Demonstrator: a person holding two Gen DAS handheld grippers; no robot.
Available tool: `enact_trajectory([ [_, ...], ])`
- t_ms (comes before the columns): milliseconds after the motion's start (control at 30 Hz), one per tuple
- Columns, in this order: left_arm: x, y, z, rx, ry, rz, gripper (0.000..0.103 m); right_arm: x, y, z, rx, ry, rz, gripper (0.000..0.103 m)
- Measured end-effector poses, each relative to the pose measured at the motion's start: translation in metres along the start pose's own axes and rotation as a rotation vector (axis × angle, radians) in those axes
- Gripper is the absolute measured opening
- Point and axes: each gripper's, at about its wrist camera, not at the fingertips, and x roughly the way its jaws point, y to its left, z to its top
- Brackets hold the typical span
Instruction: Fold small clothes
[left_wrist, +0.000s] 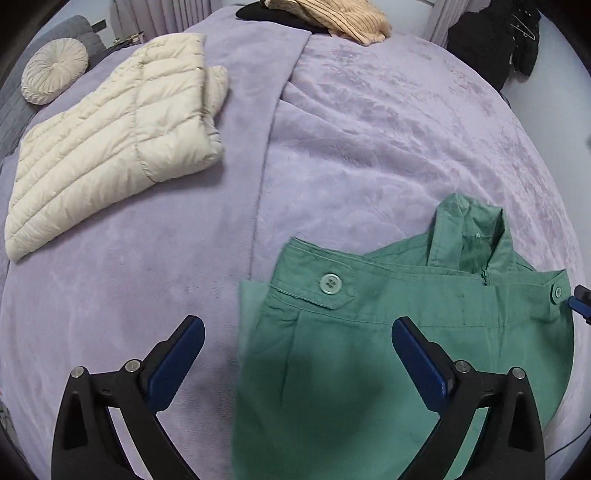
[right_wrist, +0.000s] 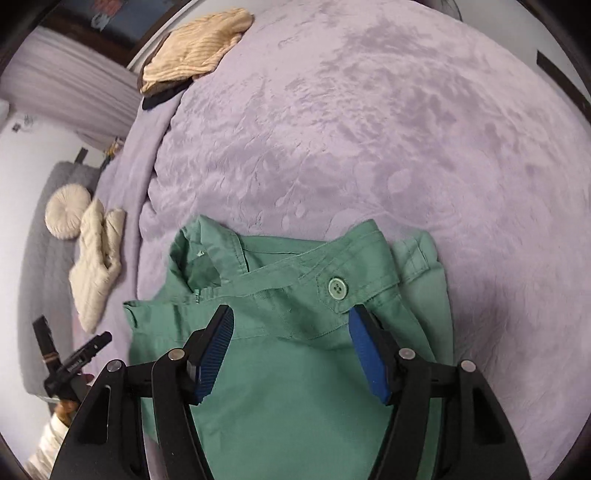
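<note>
A green pair of shorts with buttoned waistband tabs lies folded on the lilac bedspread. My left gripper is open and empty, hovering over the garment's left edge, its left finger over bare blanket. The shorts also show in the right wrist view, waistband button facing up. My right gripper is open and empty just above the waistband area. The left gripper's body shows at the left in the right wrist view.
A folded cream puffer jacket lies at the left. A tan striped garment on a dark one sits at the far edge. A round cream cushion rests on a grey sofa. Dark clothing hangs at the far right.
</note>
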Motion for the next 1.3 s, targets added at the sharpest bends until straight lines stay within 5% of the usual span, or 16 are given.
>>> enact_trajectory([
  [33, 0.004, -0.008, -0.002, 0.009, 0.003, -0.007, 0.102, 0.004, 0.005, 0.001, -0.024, 0.023, 0.023, 0.061],
  [100, 0.014, -0.024, -0.007, 0.038, 0.000, -0.006, 0.102, 0.018, 0.015, -0.005, -0.101, 0.098, 0.034, 0.033],
  [200, 0.036, -0.043, -0.011, 0.079, 0.014, 0.035, 0.102, 0.048, 0.021, -0.016, -0.215, 0.199, -0.065, 0.024],
  [300, 0.055, -0.048, -0.010, 0.091, 0.003, 0.113, 0.102, 0.062, 0.005, -0.013, -0.234, 0.178, -0.175, 0.016],
  [400, 0.068, -0.030, -0.002, 0.051, -0.002, 0.198, 0.102, 0.059, -0.020, 0.003, -0.143, 0.100, -0.197, 0.007],
  [600, 0.053, 0.013, 0.010, -0.055, -0.007, 0.211, 0.102, 0.028, -0.055, 0.017, 0.104, 0.009, -0.095, 0.008],
  [800, 0.007, 0.000, -0.011, 0.010, -0.036, 0.131, 0.102, 0.011, -0.007, -0.021, -0.022, 0.064, -0.024, 0.014],
  [1167, -0.022, -0.097, -0.104, 0.090, 0.041, -0.098, 0.102, 0.035, 0.089, -0.145, -0.108, 0.194, 0.140, 0.014],
  [1300, 0.006, -0.119, -0.145, 0.159, 0.094, -0.017, 0.102, 0.065, 0.088, -0.178, -0.119, 0.271, 0.070, 0.010],
])
